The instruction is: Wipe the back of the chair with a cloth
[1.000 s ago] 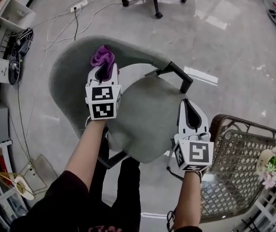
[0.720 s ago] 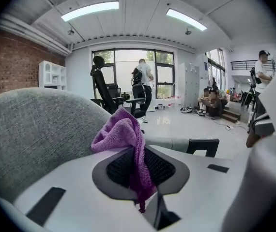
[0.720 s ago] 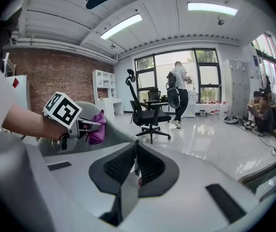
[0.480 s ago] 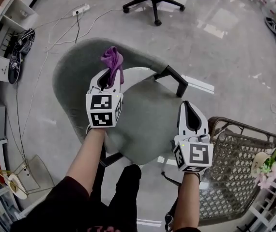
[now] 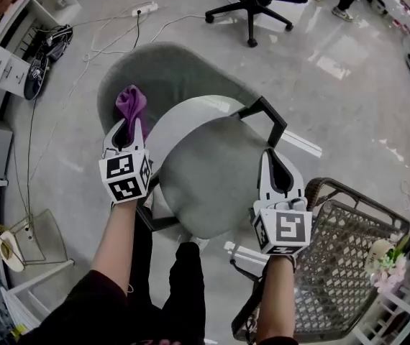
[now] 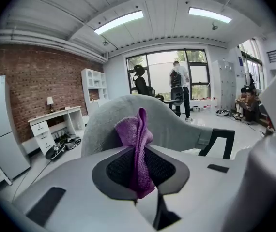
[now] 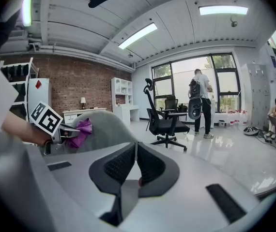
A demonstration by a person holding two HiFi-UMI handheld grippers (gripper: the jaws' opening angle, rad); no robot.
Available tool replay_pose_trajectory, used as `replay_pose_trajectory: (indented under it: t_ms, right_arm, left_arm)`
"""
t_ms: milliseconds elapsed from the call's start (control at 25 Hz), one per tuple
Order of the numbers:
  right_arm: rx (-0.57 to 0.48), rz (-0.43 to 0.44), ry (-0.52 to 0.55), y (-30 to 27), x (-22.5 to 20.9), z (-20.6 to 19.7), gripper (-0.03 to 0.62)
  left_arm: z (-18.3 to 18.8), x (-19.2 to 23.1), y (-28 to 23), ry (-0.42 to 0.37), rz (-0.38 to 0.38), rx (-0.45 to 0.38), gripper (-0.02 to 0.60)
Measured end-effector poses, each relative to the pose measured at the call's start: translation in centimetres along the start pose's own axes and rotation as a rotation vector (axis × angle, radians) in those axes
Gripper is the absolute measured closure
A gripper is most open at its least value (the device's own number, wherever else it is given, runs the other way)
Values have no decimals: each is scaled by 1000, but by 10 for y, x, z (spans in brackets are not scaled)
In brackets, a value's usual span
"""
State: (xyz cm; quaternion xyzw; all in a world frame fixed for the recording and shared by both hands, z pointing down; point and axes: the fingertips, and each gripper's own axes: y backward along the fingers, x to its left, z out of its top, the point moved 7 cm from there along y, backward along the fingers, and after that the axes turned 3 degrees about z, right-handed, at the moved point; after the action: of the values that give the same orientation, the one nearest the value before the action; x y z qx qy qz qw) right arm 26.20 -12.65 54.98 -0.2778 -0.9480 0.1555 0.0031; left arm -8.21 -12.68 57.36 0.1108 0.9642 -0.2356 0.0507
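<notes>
Two grippers in play: my left gripper (image 5: 129, 126), jaws pinching the crumpled purple cloth (image 5: 131, 100), sits at the curved grey chair back (image 5: 183, 67)'s nine o'clock edge, so I judge wiping is underway and next calls for a pressed sweep toward twelve, while my right gripper (image 5: 275, 165) has its jaws pressed together, empty.

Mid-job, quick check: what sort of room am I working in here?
Most likely an open-plan office or studio. A black swivel office chair stands on a polished grey floor, a white desk with drawers sits against a red brick wall, and there are tall windows at the far end.
</notes>
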Motion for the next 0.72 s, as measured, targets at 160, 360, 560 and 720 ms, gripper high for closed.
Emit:
replay_pose_trajectory:
  t_ms: [160,360,560,720]
  right_arm:
    - [7,7,6,-5,-2,-10,565]
    - [24,-11,-6,-15,-10,-17,565]
    - [57,-34,-8,-18,-22,-42,565]
    - [72,-69,-14,-16,-29,-48,565]
  left_arm:
    - [-17,3,-4,20,37,17,509]
    - [-25,-11,-33,26,30,18,509]
    - [-35,-33,-70,33,-20,8,508]
    - [-29,-51,-93,-3,-69,-4,509]
